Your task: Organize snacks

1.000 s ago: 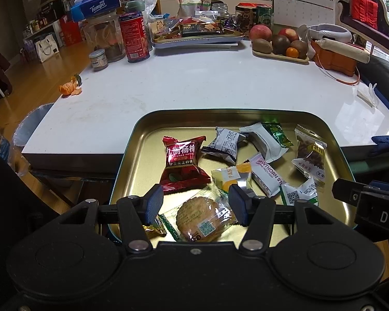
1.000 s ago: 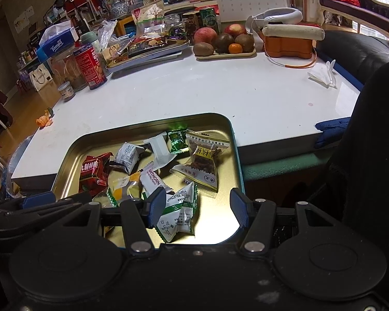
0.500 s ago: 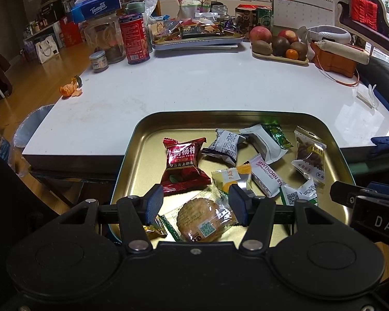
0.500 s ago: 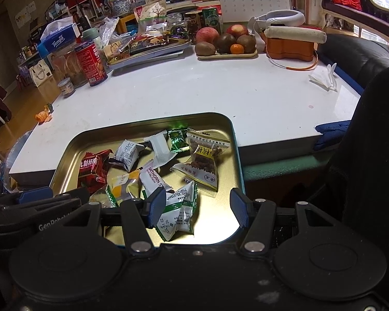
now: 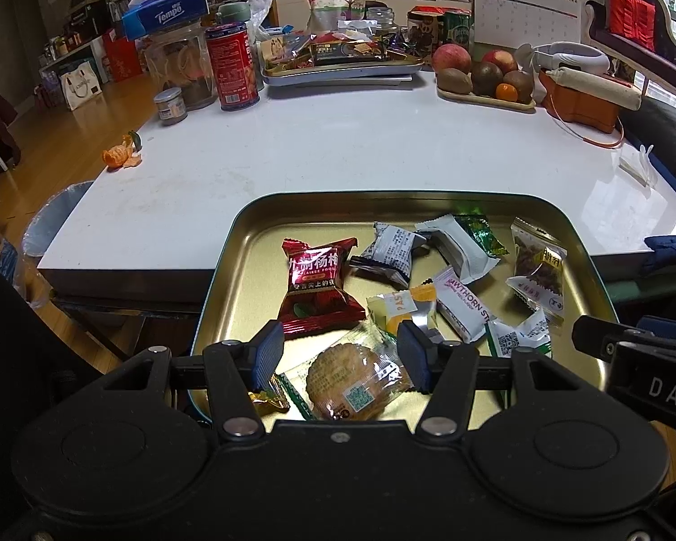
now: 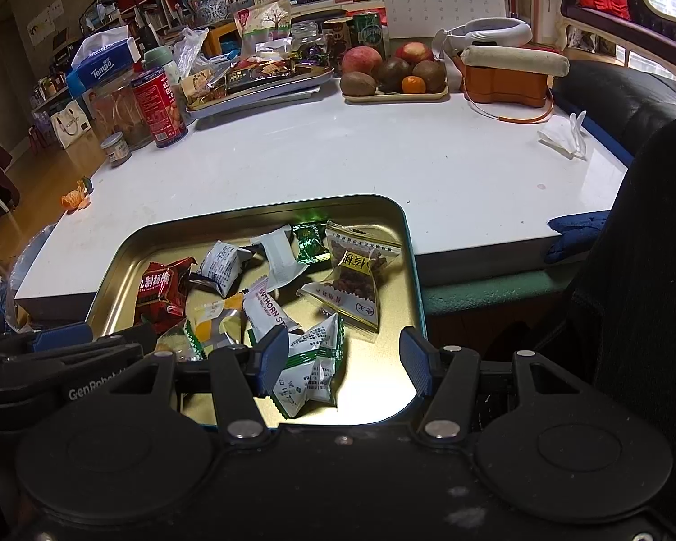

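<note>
a gold tin (image 5: 248, 234) sits at the near edge of the white counter (image 5: 338, 144), hanging partly over it, with the snacks loose inside. on the left of the tin lies a red pack (image 5: 317, 286); nearer, a wrapped biscuit (image 5: 353, 383) lies below the left gripper (image 5: 340, 356), whose blue pads stand apart with nothing between them. in the middle are a grey pack (image 5: 390, 254), a yellow pastry (image 5: 403, 309) and a white hawthorn bar (image 5: 464, 304). far right lie a green candy (image 6: 310, 243) and a clear nut bag (image 6: 353, 277). near right, a green-white pack (image 6: 313, 363) lies just beside the left pad of the right gripper (image 6: 342, 367), which is also spread apart and empty.
</note>
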`<state>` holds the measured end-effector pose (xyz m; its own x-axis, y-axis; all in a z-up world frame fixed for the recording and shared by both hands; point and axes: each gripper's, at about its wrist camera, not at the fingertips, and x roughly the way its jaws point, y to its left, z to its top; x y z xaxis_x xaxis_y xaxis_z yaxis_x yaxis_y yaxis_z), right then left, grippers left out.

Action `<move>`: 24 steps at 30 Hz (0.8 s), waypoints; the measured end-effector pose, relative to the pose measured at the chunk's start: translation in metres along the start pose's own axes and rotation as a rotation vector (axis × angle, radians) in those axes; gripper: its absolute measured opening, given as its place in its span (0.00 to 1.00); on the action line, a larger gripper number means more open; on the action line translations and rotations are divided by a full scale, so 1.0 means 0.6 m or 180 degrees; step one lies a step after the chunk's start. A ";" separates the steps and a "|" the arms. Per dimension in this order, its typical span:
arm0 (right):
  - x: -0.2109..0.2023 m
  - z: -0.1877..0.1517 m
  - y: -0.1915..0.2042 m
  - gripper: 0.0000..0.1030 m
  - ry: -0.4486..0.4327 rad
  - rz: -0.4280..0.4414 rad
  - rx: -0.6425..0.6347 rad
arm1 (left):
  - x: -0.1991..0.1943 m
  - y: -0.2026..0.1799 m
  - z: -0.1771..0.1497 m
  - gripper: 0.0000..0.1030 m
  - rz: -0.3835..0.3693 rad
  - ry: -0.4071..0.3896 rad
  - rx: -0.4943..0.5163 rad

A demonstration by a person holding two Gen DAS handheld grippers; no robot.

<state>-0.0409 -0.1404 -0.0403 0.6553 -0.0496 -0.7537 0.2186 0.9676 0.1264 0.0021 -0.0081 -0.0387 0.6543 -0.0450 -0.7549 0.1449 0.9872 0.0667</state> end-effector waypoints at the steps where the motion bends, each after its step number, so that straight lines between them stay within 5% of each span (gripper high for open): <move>1: 0.000 0.000 0.000 0.56 0.0002 0.0002 -0.0002 | 0.000 0.000 0.000 0.59 -0.0001 0.0001 0.0000; 24: -0.001 0.000 -0.001 0.56 0.0002 0.0004 -0.0022 | 0.000 -0.002 -0.001 0.59 -0.0003 0.0001 0.0017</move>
<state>-0.0414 -0.1410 -0.0402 0.6550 -0.0482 -0.7541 0.2128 0.9693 0.1228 0.0013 -0.0094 -0.0391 0.6538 -0.0460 -0.7552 0.1495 0.9863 0.0693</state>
